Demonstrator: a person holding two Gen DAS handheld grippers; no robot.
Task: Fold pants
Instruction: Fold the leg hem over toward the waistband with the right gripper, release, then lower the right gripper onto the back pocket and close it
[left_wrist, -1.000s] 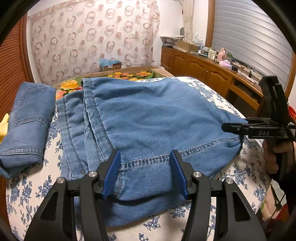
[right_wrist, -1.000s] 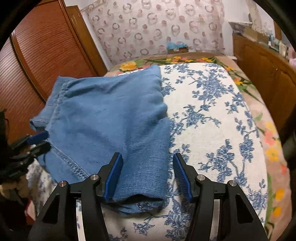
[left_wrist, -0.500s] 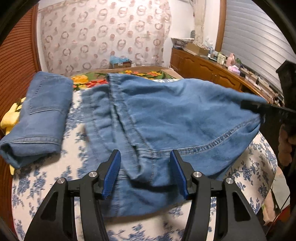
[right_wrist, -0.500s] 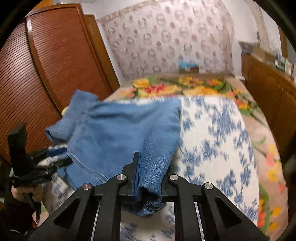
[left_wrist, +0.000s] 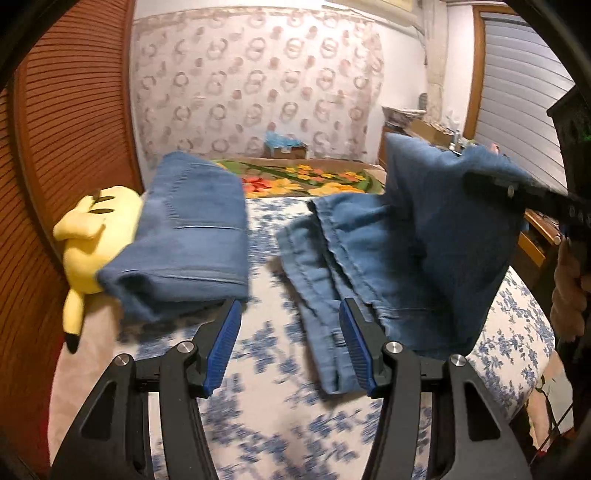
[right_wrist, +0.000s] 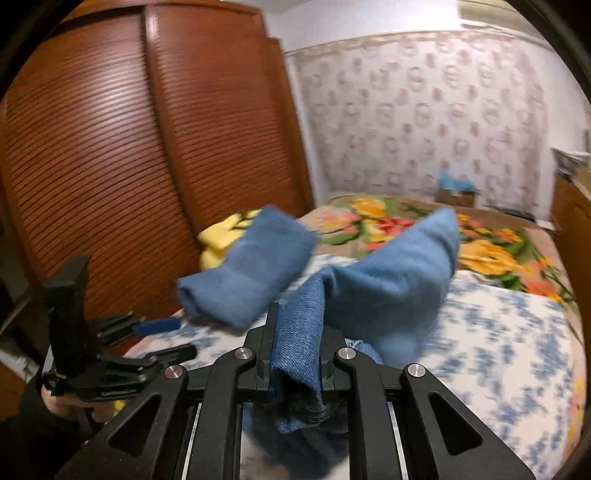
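Observation:
Blue denim pants (left_wrist: 417, 243) lie on the flowered bedspread, one end lifted up at the right. My right gripper (right_wrist: 295, 354) is shut on a fold of these pants (right_wrist: 388, 280) and holds it above the bed; it shows in the left wrist view (left_wrist: 517, 192) at the raised cloth. My left gripper (left_wrist: 290, 347) is open and empty, low over the bed just left of the pants' edge. It also shows in the right wrist view (right_wrist: 162, 336), open.
A second pair of jeans (left_wrist: 188, 236), folded, lies at the left on a yellow plush toy (left_wrist: 92, 236). A brown slatted wardrobe (right_wrist: 129, 147) stands along the left. A wooden sideboard (left_wrist: 535, 236) runs along the right. A flowered blanket (left_wrist: 303, 181) lies farther back.
My right gripper shut on the pants' end and lifted it up. My left gripper let the pants slip out of its jaws and moved left, still open.

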